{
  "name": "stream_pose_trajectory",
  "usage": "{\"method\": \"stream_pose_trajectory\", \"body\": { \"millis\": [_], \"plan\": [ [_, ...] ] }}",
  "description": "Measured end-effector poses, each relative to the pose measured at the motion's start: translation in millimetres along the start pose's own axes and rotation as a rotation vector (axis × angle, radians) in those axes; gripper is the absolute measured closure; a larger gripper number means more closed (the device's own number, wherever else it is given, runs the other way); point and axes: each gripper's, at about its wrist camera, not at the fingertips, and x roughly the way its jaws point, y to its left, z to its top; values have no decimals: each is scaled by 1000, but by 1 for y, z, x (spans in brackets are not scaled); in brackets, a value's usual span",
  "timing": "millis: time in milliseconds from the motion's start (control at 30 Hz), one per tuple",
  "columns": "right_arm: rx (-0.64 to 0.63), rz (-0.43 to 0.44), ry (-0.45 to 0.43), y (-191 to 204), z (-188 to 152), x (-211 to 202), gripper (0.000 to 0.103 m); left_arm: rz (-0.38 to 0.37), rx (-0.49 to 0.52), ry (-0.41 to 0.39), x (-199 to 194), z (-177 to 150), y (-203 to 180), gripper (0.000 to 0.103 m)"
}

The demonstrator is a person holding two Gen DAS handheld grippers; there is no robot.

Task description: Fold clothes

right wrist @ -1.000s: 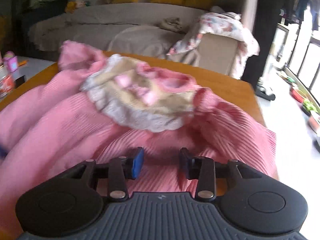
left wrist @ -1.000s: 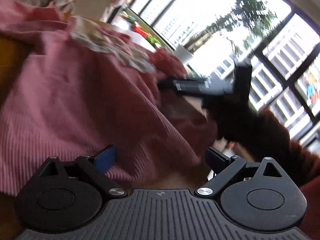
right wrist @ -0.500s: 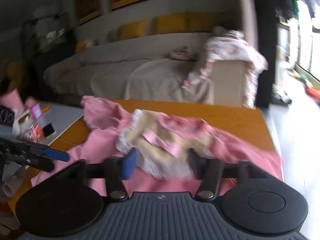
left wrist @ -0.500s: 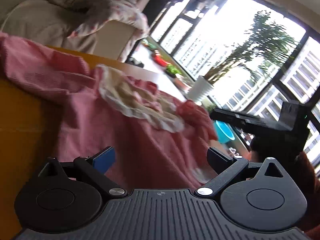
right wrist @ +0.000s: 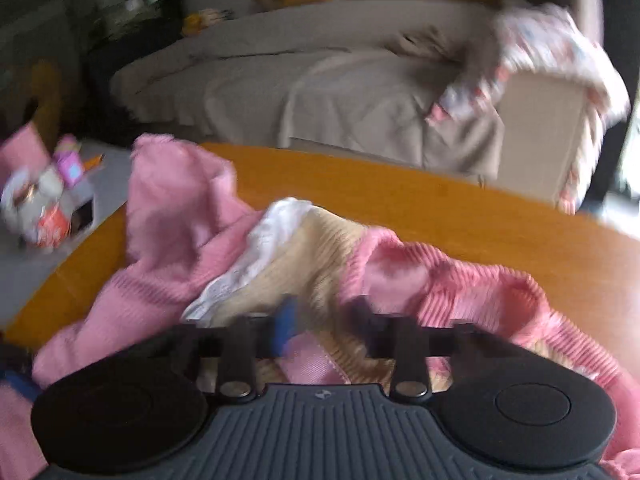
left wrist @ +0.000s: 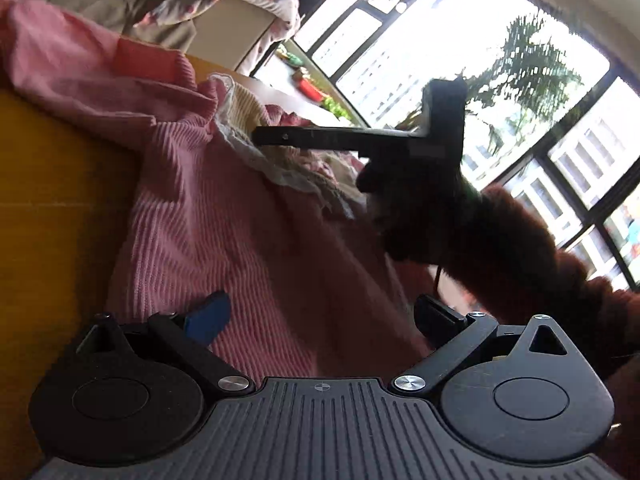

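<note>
While the pink ribbed garment [right wrist: 180,264] is lying rumpled across the orange-brown table [right wrist: 460,216], both hand-held grippers are working at it. Right wrist view: the right gripper [right wrist: 320,320] is sitting low at 6 o'clock, its jaws having just been closing, and the frame, though blurred, is showing a visible gap between the blue pad and the black one, with the cream collar panel [right wrist: 312,248] and a pink ribbon lying between and under them; whether the pads are pressing the cloth cannot be told. White lace trim [right wrist: 256,256] is edging the collar toward 10 o'clock. A grey sofa [right wrist: 320,92] with a floral blanket [right wrist: 560,60] is standing behind the table at 12 to 2 o'clock; small packets [right wrist: 44,204] are lying off the table at 9 o'clock. Left wrist view: the left gripper [left wrist: 320,316] is standing with its jaws wide apart over the garment's [left wrist: 248,232] ribbed body, gripping nothing. The right gripper [left wrist: 264,136] is reaching in from 3 o'clock toward the collar, carried by a hand in a dark fuzzy sleeve [left wrist: 512,248]. Bright windows [left wrist: 460,52] are filling 1 to 3 o'clock.
</note>
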Motion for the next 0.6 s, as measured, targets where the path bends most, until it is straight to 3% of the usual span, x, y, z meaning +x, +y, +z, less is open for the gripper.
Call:
{"method": "stream_pose_trajectory", "body": {
  "millis": [133, 200, 233, 300, 333, 433, 500, 533, 567, 600],
  "plan": [
    [-171, -134, -106, 18, 17, -13, 95, -18, -10, -14, -3, -3, 1, 2],
    [-207, -212, -84, 10, 24, 3, 95, -14, -7, -18, -3, -6, -1, 2],
    [-224, -254, -67, 6, 25, 14, 103, -12, -9, -20, -4, -8, -2, 2],
    [-269, -344, -26, -2, 22, 36, 103, -9, -14, -24, -5, -13, -5, 2],
    [-260, -357, -18, -6, 21, 40, 103, -7, -17, -25, -6, -15, -6, 2],
    [-98, -267, -48, -21, 20, 17, 101, 1, -20, -27, -11, -20, -8, 2],
    [1, -202, -73, -29, 19, -3, 88, 2, -25, -28, -14, -22, -8, 2],
    [37, -162, -97, -29, 16, -23, 58, 0, -28, -31, -14, -22, -7, 2],
    [74, -121, -124, -30, 11, -45, 17, 1, -32, -35, -14, -21, -7, 2],
    [110, -86, -152, -30, 3, -66, 2, 3, -35, -38, -13, -21, -7, 2]
  ]
}}
